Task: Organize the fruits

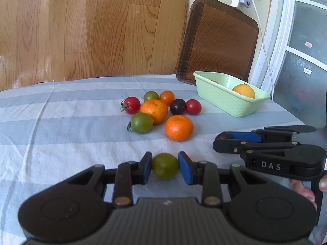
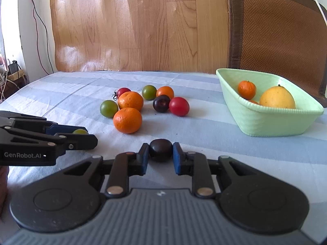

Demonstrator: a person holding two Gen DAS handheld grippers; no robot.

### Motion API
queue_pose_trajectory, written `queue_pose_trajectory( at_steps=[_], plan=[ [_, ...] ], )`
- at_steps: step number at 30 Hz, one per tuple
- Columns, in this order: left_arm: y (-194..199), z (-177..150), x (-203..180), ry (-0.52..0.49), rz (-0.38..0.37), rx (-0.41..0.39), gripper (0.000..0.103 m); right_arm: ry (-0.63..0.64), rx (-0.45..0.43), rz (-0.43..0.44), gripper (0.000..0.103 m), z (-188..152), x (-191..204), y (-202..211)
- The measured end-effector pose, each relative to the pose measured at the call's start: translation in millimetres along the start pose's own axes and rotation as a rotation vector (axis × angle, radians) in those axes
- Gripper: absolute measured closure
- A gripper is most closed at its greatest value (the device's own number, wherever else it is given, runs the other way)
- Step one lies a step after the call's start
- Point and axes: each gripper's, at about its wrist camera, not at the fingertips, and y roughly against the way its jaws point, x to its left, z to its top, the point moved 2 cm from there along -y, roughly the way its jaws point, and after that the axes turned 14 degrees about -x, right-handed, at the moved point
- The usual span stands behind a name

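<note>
My left gripper (image 1: 165, 166) is shut on a green tomato (image 1: 165, 165), held near the striped cloth. My right gripper (image 2: 160, 153) is shut on a dark purple tomato (image 2: 160, 150); it also shows from the side in the left wrist view (image 1: 221, 139). The left gripper shows at the left in the right wrist view (image 2: 83, 135). A pile of fruit lies ahead: two oranges (image 1: 179, 127) (image 1: 154, 110), red tomatoes (image 1: 131, 104), a green tomato (image 1: 141, 122) and a dark one (image 1: 177, 106). A light green basket (image 2: 265, 122) at the right holds a yellow orange (image 2: 277, 98) and a small orange (image 2: 246, 89).
The blue and white striped cloth (image 1: 61, 122) covers the table. A brown woven chair back (image 1: 220, 40) stands behind the basket. A wood-grain panel (image 2: 143, 20) lies beyond the far table edge. Cables (image 2: 36, 20) hang at the left wall.
</note>
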Motion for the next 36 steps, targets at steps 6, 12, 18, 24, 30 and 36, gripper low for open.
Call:
queue_pose_trajectory(
  at_steps=[6, 12, 18, 24, 30, 36],
  plan=[
    [-0.1, 0.1, 0.4, -0.001, 0.000, 0.000, 0.074, 0.000, 0.000, 0.000, 0.076, 0.1, 0.1, -0.2],
    [1.0, 0.6, 0.9, -0.002, 0.002, -0.009, 0.074, 0.002, -0.001, 0.000, 0.076, 0.3, -0.3, -0.6],
    [2.5, 1.4, 0.1, -0.003, 0.001, -0.020, 0.074, 0.004, -0.006, 0.000, 0.076, 0.8, 0.2, 0.2],
    [1.4, 0.9, 1.4, 0.009, 0.005, -0.014, 0.074, 0.007, -0.005, 0.001, 0.076, 0.9, 1.7, 0.0],
    [0.3, 0.4, 2.0, 0.016, 0.008, -0.007, 0.074, 0.004, -0.004, 0.001, 0.076, 0.9, 1.1, 0.3],
    [1.0, 0.0, 1.4, 0.014, 0.000, -0.009, 0.074, 0.004, -0.004, 0.001, 0.076, 0.8, 1.1, 0.3]
  ],
)
